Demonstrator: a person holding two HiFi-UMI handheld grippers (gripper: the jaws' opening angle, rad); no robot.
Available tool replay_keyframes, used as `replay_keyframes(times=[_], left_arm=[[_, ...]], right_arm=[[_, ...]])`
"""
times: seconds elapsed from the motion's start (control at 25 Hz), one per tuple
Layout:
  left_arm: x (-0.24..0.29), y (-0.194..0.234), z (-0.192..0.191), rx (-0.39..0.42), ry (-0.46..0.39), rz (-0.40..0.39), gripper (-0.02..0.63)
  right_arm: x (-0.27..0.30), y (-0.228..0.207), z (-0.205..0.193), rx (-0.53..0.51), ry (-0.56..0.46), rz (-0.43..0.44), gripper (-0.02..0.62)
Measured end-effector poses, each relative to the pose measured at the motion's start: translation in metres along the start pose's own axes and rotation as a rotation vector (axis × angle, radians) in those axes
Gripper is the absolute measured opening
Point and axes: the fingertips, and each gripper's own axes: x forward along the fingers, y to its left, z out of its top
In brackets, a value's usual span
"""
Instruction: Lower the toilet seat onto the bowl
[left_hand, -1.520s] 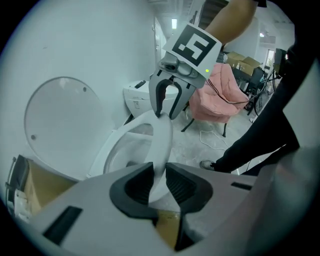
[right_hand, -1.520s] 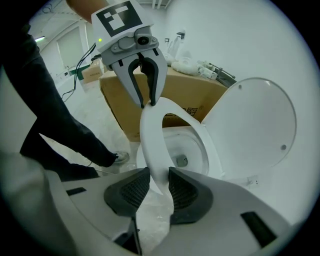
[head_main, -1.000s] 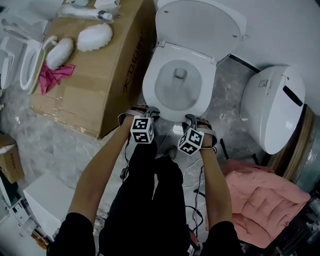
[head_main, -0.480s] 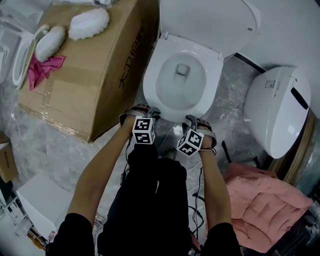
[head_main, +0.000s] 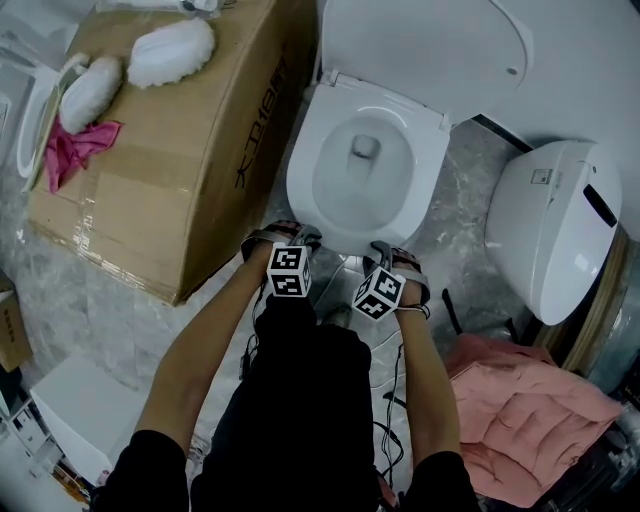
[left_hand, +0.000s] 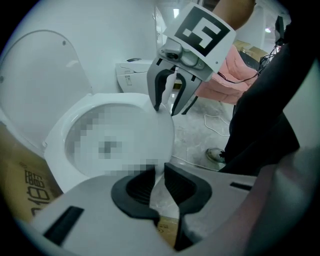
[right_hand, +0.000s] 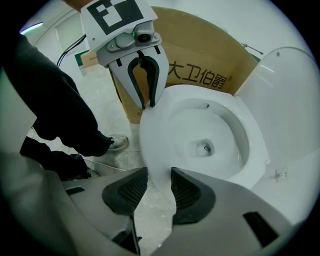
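Toilet seat (head_main: 299, 185) over bowl (head_main: 338, 192), lid (head_main: 420, 45) raised

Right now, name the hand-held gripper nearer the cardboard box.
Left. The left hand-held gripper, jaws just closing on the toilet seat, is at its cardboard box side; the right hand-held gripper grips farther off.

I'm watching the raised lid (head_main: 420, 40) behind the toilet bowl (head_main: 300, 185) running off the head view's top edge; far left of the bowl, a white ring-shaped thing (head_main: 25, 125) is being cropped by the left edge, unidentifiable.
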Motion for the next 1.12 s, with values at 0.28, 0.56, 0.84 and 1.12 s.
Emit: replay_keyframes(times=[0.28,0.56,0.84,1.12], left_arm=[[-0.014,0.005,0.004,-0.106,0.008,0.027,0.035],[-0.150,0.036,0.054,-0.363,-0.143,0.181,0.017],[-0.377,0.048,0.144,-0.687,-0.465,0.347,0.009],[-0.579,0.059,0.243,-0.641,-0.692,0.582,0.009]], right_arm=[[-0.014,-0.002,0.002,0.031,-0.001,-0.019,0.163],[-0.171,-0.062,0.050,0.448,-0.245,-0.150,0.109],[-0.434,-0.107,0.111,0.717,-0.605,-0.341,0.058],[-0.618,-0.121,0.134,0.868,-0.875,-0.458,0.051]])
